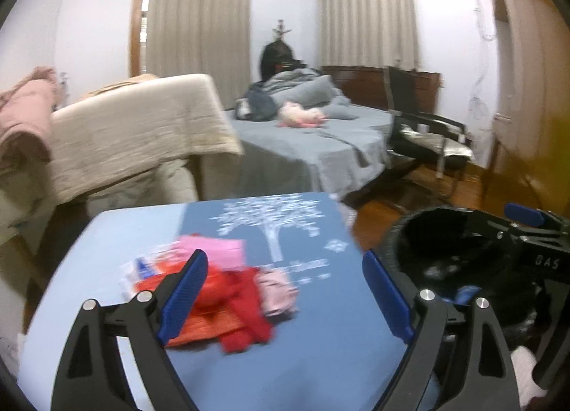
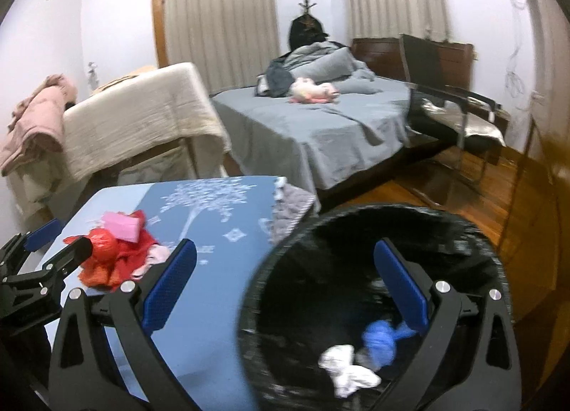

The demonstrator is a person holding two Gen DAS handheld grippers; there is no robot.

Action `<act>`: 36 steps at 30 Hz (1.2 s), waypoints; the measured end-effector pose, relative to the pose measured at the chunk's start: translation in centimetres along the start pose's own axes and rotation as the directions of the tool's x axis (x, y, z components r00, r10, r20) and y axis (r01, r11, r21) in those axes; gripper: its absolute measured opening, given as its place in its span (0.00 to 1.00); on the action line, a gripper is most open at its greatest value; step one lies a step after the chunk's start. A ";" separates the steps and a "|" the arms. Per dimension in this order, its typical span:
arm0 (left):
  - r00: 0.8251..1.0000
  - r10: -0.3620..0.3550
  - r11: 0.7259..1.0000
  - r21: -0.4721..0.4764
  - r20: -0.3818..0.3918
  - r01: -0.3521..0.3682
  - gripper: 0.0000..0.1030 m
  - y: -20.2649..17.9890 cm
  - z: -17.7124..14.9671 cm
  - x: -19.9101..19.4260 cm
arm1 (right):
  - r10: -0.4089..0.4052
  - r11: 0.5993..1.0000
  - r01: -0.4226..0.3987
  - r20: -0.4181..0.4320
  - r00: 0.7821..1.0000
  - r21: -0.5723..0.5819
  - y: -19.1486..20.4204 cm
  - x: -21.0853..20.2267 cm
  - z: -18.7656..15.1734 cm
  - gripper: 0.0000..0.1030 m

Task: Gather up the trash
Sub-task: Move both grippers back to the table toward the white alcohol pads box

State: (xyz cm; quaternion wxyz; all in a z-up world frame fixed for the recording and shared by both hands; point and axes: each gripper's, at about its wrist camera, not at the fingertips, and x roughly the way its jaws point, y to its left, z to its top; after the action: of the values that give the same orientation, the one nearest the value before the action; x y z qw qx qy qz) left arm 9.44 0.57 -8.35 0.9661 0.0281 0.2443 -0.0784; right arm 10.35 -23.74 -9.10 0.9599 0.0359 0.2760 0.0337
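From my remote station I note the left hand-held gripper (image 1: 285, 295) angled down over the blue surface (image 1: 320, 347), its blue-padded jaws spread wide with nothing between them; the view is blurred. The heap of trash (image 1: 228, 289), red, orange and pink wrappers and scraps, lies on the surface at lower left of centre in the left wrist view, just past the left fingertip, which overlaps it in the picture; I cannot tell whether they touch. The surface carries a white tree print (image 1: 272, 222). The right hand-held gripper (image 2: 285, 281) also tilts downward, with its jaws wide and empty; its left finger stands over the surface edge and its right finger over the mouth of the black bin (image 2: 384, 222), which fills the lower right of the right wrist view beside the surface. Inside the bin lie a crumpled white paper (image 2: 347, 371) and a blue scrap (image 2: 379, 339), touching each other near the bottom. In the right wrist view the other gripper appears at the far left edge, next to the red heap. A grey bed (image 2: 320, 129) with a pink soft toy (image 2: 315, 90) occupies the middle background, and a black chair (image 2: 452, 104) stands at right on the wooden floor (image 2: 463, 197).
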 end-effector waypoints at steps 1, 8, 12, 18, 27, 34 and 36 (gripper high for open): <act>1.000 0.020 1.000 -0.004 -0.001 -0.020 0.84 0.8 -0.3 -0.1 | 0.014 1.000 -0.014 -0.006 1.000 -0.006 0.8 0.4 0.0 0.94; 0.986 0.159 0.985 -0.065 -0.052 -0.162 0.84 6.6 -2.4 0.8 | 0.080 0.995 -0.082 -0.037 0.996 -0.050 5.8 2.8 -0.3 0.94; 0.977 0.196 0.975 -0.086 -0.082 -0.203 0.84 8.8 -3.5 1.6 | 0.105 0.992 -0.108 -0.057 0.993 -0.059 7.8 4.3 -0.7 0.94; 0.967 0.225 0.965 -0.107 -0.122 -0.238 0.84 11.2 -4.9 3.1 | 0.126 0.989 -0.132 -0.086 0.988 -0.067 9.9 6.2 -1.3 0.94; 0.960 0.216 0.961 -0.135 -0.180 -0.241 0.83 13.4 -6.1 5.2 | 0.131 0.985 -0.142 -0.116 0.985 -0.095 11.8 7.8 -1.6 0.94; 0.949 0.235 0.949 -0.160 -0.212 -0.270 0.83 15.1 -6.9 5.7 | 0.128 0.984 -0.143 -0.133 0.983 -0.110 13.0 8.8 -1.9 0.94; 0.945 0.244 0.943 -0.172 -0.220 -0.284 0.83 15.8 -7.1 5.6 | 0.129 0.983 -0.145 -0.137 0.982 -0.114 13.3 9.1 -2.0 0.94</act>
State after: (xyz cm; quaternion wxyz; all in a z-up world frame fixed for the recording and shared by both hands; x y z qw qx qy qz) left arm 13.62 16.00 -16.99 0.9370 -0.0294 0.3385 0.0805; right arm 16.34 -9.63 -14.40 0.9358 -0.0070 0.3317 0.1192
